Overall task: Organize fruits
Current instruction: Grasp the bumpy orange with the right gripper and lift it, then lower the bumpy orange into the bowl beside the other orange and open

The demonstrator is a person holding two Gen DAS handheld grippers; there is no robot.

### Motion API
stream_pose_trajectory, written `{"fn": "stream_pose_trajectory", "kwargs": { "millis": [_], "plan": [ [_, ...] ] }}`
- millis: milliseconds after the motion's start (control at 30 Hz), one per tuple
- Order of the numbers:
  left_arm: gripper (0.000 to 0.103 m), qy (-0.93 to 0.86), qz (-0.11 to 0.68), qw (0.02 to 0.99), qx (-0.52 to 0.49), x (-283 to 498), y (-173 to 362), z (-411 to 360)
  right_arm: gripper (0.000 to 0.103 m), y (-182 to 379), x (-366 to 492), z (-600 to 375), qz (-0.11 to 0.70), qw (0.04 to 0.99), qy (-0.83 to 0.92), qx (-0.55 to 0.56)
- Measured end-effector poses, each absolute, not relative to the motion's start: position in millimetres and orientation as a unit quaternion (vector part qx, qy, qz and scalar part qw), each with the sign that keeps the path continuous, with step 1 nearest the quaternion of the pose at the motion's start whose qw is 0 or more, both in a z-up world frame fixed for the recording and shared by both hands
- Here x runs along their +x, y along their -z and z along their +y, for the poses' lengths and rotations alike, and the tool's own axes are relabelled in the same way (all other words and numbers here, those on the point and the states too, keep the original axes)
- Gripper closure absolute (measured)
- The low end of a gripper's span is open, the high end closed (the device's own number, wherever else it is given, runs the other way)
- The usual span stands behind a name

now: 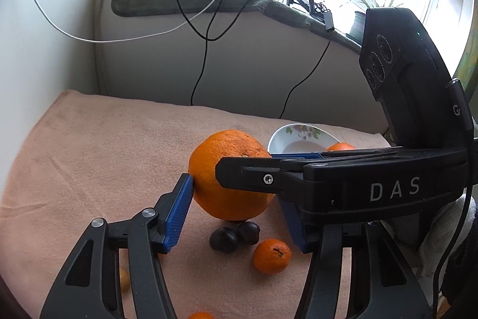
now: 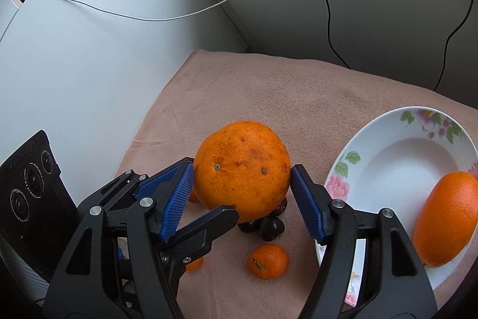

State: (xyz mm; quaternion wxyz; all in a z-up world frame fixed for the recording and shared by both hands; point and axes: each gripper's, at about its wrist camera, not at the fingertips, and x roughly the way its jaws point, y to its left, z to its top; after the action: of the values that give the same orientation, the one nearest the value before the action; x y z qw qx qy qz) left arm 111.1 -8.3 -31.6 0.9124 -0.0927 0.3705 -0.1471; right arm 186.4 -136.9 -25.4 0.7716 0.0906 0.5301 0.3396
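Note:
A big orange [image 1: 230, 175] [image 2: 242, 169] is held above the pink cloth. Both grippers close on it. My left gripper [image 1: 236, 208] has a blue pad [image 1: 179, 214] against the orange's left side; its right pad is partly hidden behind the right gripper's finger [image 1: 248, 172]. My right gripper [image 2: 242, 199] has its blue pads [image 2: 176, 199] on both sides of the orange. Below it lie dark plums [image 1: 234, 235] [image 2: 263, 224] and a small mandarin [image 1: 272, 256] [image 2: 268, 260]. A white flowered plate [image 2: 400, 166] [image 1: 286, 136] on the right holds another orange [image 2: 448, 217].
The pink cloth [image 2: 269, 91] covers the table against a grey wall, with cables [image 1: 203, 59] hanging from a windowsill. More small orange fruits lie at the left gripper's base [image 1: 124, 278] and the bottom edge [image 1: 200, 315]. A white towel [image 1: 442, 232] lies at the right.

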Motion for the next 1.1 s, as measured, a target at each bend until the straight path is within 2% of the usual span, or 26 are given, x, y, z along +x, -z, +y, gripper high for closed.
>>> {"fn": "stream_pose_trajectory", "kwargs": {
  "millis": [733, 1100],
  "plan": [
    [0.047, 0.223, 0.386, 0.89, -0.093, 121.6, 32.0, -71.8, 0.033, 27.8, 197.8, -204.4, 0.52, 0.795, -0.288, 0.124],
    [0.047, 0.221, 0.372, 0.897, -0.085, 107.7, 22.0, -66.5, 0.033, -3.0, 197.0, -243.8, 0.469, 0.83, -0.265, 0.142]
  ]
}}
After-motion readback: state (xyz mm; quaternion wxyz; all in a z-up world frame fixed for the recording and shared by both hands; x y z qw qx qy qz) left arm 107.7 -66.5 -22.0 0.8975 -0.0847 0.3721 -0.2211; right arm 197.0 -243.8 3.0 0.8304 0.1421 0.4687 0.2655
